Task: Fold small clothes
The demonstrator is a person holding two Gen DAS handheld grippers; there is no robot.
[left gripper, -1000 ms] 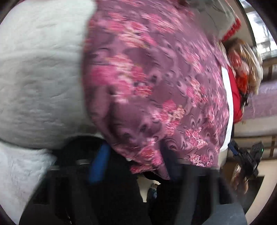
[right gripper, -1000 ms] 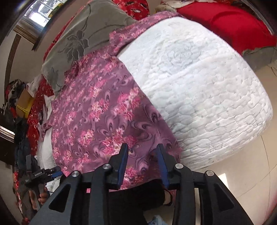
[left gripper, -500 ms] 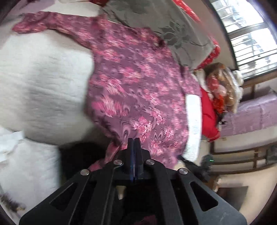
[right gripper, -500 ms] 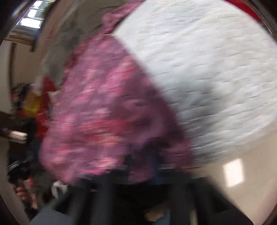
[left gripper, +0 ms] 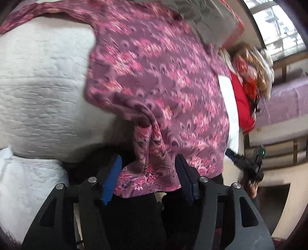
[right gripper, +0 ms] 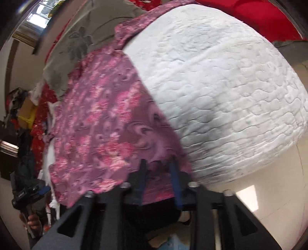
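A purple garment with pink flowers (left gripper: 163, 80) lies spread on a white quilted mattress (left gripper: 42, 92), its hem hanging over the near edge. My left gripper (left gripper: 148, 165) is open, its blue-padded fingers either side of a hanging hem fold. In the right wrist view the same garment (right gripper: 100, 123) covers the mattress's (right gripper: 221, 92) left part. My right gripper (right gripper: 158, 171) is open, fingers at the hem's right corner with cloth between them. Each gripper shows in the other's view, the right one (left gripper: 248, 165) and the left one (right gripper: 28, 194).
A grey flowered cushion (right gripper: 77, 44) and red bedding (right gripper: 250, 17) lie at the far side of the mattress. A pile of red and mixed clothes (left gripper: 248, 73) sits beside the bed. A purple bench (left gripper: 284, 100) and pale floor (right gripper: 269, 192) lie beyond.
My left gripper was shut half a second ago and is now open around the hem fold. Both views have swung and moved closer to the garment's near edge.
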